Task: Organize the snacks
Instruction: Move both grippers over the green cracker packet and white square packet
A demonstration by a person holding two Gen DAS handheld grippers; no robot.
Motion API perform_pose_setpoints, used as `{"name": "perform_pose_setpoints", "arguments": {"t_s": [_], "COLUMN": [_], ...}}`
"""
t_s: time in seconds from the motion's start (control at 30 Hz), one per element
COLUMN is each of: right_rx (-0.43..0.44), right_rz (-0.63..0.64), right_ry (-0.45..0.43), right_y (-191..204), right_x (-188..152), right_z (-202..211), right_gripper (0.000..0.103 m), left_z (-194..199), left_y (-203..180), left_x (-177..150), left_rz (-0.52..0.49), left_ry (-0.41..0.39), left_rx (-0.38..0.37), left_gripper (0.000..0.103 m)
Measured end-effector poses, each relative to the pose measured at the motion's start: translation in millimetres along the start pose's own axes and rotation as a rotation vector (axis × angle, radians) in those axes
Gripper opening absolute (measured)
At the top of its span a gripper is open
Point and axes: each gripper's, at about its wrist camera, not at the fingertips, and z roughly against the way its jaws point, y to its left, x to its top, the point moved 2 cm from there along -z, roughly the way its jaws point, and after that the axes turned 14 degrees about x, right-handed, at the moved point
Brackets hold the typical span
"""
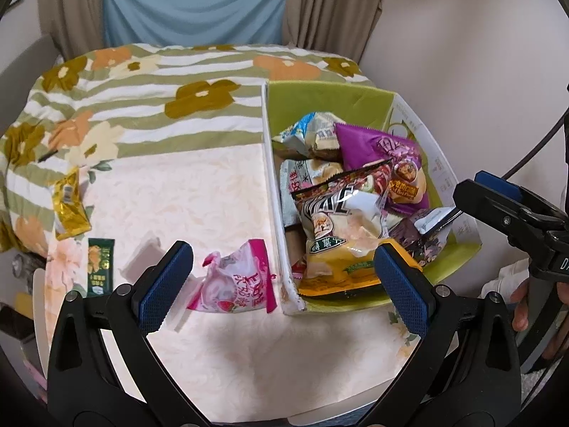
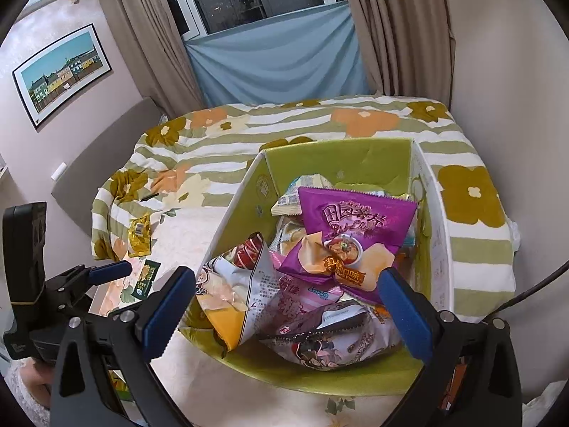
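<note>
Snacks: most already piled in green box (image 1: 322, 106); three loose on bed.

Left wrist view
- Pink packet (image 1: 242, 279): flat on pale sheet, just beside box's near-left wall, outside it. Sits between the finger pads, closer to the left one.
- Green sachet (image 1: 100, 267): on sheet, left of pink packet, apart from it.
- Gold packet (image 1: 69, 203): further left, at edge of floral quilt (image 1: 149, 99).
- Left gripper (image 1: 282, 286): wide open, nothing held, above the sheet and box's near corner.
- Right gripper (image 1: 498, 192): seen side-on at right edge, over box's right wall; opening not readable from here.
- Box contents: white-yellow chip bag (image 1: 341, 235) on top at front, purple bag (image 1: 384, 156) behind it.

Right wrist view
- Right gripper (image 2: 284, 307): spread wide, empty, above box's near end.
- Box (image 2: 355, 158): purple bag (image 2: 352, 227) on top, dark cartoon bag (image 2: 320, 345) nearest, chip bag (image 2: 231, 295) leaning on left wall.
- Left gripper (image 2: 110, 270): low at left, outside the box; green sachet (image 2: 145, 279) and gold packet (image 2: 140, 236) beyond it.

Step (judged): picking up remaining loose items; pink packet looks like next target for left side.
Next move needs: drop left fingers onto the sheet straddling pink packet, shift slightly left to centre it, pinch crinkled film, lift over the wall.
Risk: thin film may slip, or right pad may catch box wall.
</note>
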Motion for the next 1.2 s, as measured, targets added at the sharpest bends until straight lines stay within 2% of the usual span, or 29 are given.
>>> {"name": "perform_pose_setpoints", "arguments": {"t_s": [0.3,0.63,0.97,1.07,1.2], "right_rx": [-0.007,0.051,0.085,0.095,0.113], "right_rz": [0.072,0.146,0.172,0.165,0.153], "right_ry": [-0.043,-0.075,-0.029,-0.01,0.059], "right_y": [24,92,170,184,195], "right_x": [12,26,17,10,-2], "right_z": [23,16,-48,-73,-114], "right_gripper": [0.102,0.102,0.102,0.102,0.102], "left_z": [32,62,41,24,-1], "left_y": [36,134,222,240,261], "left_x": [-2,-21,-27,-27,-31], "left_rz": [0.082,0.163,0.151,0.131,0.102], "left_ry": [-0.035,-0.07,-0.008,0.03,0.082], "left_rx": [0.058,0.188,0.189,0.166,0.124], "left_gripper": [0.101,0.101,0.101,0.101,0.101]}}
